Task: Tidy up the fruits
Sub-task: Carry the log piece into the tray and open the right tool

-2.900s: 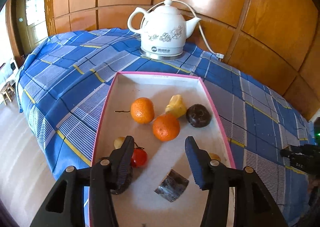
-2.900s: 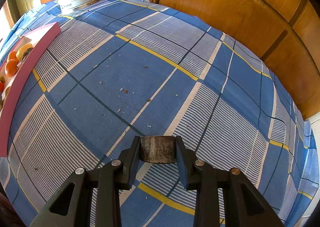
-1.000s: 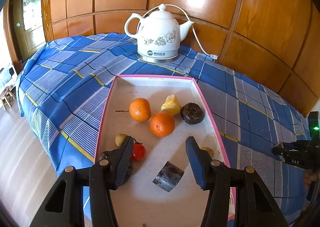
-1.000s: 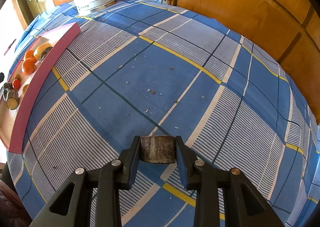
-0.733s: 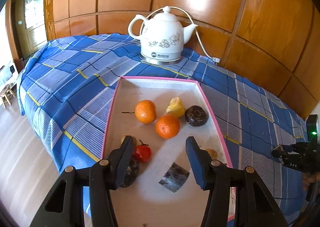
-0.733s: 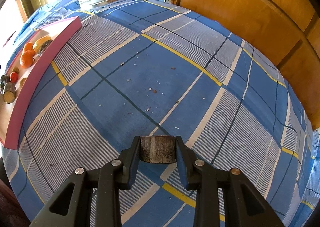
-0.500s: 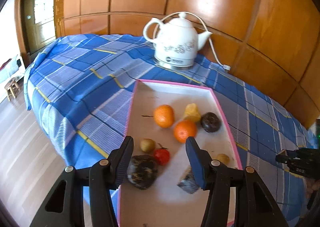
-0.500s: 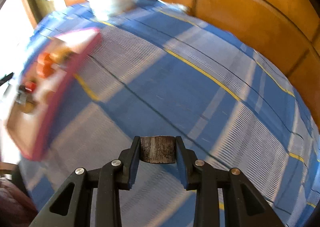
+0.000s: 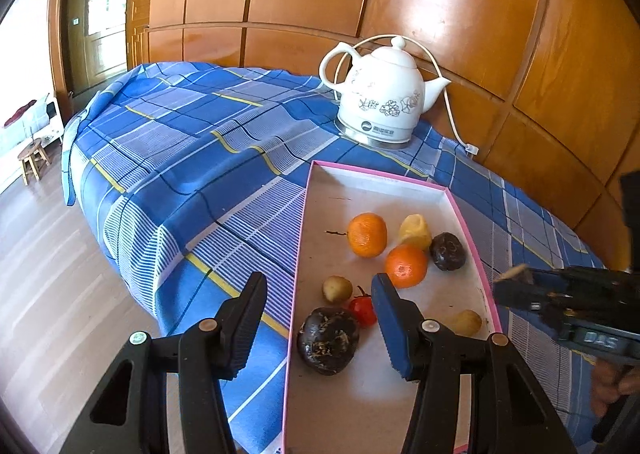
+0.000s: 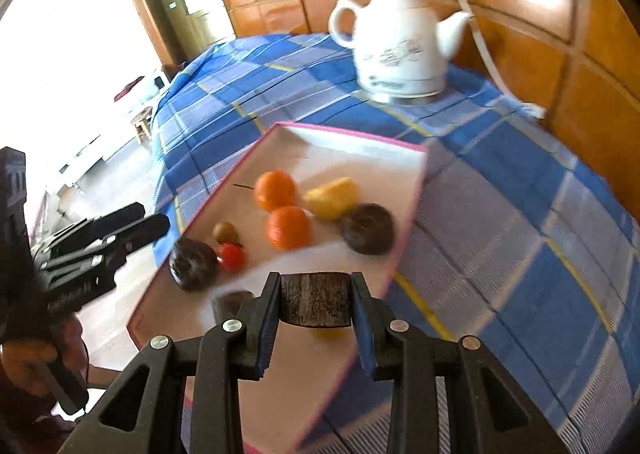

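A pink-rimmed tray (image 9: 302, 238) (image 10: 412, 189) on the blue checked cloth holds two oranges (image 9: 367, 234) (image 10: 289, 228), a yellow piece (image 9: 416, 230), a dark round fruit (image 9: 448, 250), a red tomato (image 9: 361, 310), a large dark fruit (image 9: 328, 340) and small brown fruits. My left gripper (image 9: 318, 324) is open and empty, over the tray's near left edge. My right gripper (image 10: 316, 304) is shut on a dark cylindrical chunk (image 10: 316, 300), held above the tray's near right part; it shows at the right of the left wrist view (image 9: 516, 280).
A white ceramic kettle (image 9: 382, 101) (image 10: 400, 49) with a cord stands behind the tray, near the wooden wall panels. The table edge and wooden floor (image 9: 44, 274) lie to the left, with a small stool (image 9: 34, 159) beyond.
My right gripper has swung left from the bare cloth to over the tray, still holding the chunk. My left gripper has shifted left and back, so the tray sits further right.
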`<state>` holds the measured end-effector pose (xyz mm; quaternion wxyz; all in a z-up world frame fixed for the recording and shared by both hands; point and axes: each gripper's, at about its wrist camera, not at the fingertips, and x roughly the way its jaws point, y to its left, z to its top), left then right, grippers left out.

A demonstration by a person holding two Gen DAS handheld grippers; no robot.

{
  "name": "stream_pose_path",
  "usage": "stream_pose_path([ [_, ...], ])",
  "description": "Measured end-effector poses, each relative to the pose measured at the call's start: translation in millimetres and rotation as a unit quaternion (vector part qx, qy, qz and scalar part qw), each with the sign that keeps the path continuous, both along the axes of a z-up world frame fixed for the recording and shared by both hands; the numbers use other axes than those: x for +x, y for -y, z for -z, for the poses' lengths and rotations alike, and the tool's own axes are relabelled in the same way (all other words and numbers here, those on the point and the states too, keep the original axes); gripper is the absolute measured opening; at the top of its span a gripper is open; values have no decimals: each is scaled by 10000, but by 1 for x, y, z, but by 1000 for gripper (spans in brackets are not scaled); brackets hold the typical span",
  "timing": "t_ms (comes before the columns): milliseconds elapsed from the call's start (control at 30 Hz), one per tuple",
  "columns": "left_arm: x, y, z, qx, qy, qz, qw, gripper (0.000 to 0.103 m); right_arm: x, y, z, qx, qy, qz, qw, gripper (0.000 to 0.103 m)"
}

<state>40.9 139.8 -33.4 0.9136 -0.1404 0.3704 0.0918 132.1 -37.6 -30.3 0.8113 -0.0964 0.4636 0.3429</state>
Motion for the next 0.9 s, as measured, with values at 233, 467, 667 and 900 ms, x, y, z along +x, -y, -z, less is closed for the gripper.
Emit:
stream_pose_path([
  [233,-2,-5,9,-89,-101,0,9999,55,16,-33,41,-495,-272,-66,9984,36],
  [467,-3,-6,13,-139,-108,-6,9998,55,10,-24,44,-388,-278,-63,9988,40],
  [667,-3,-1,13,-135,-113,51,9998,55,2,-25,35,-371,-105,-141,9992,38],
  [900,-6,0,9,-108,-72,66,9999,55,5,-32,38,-497,177,103,9986,30],
])
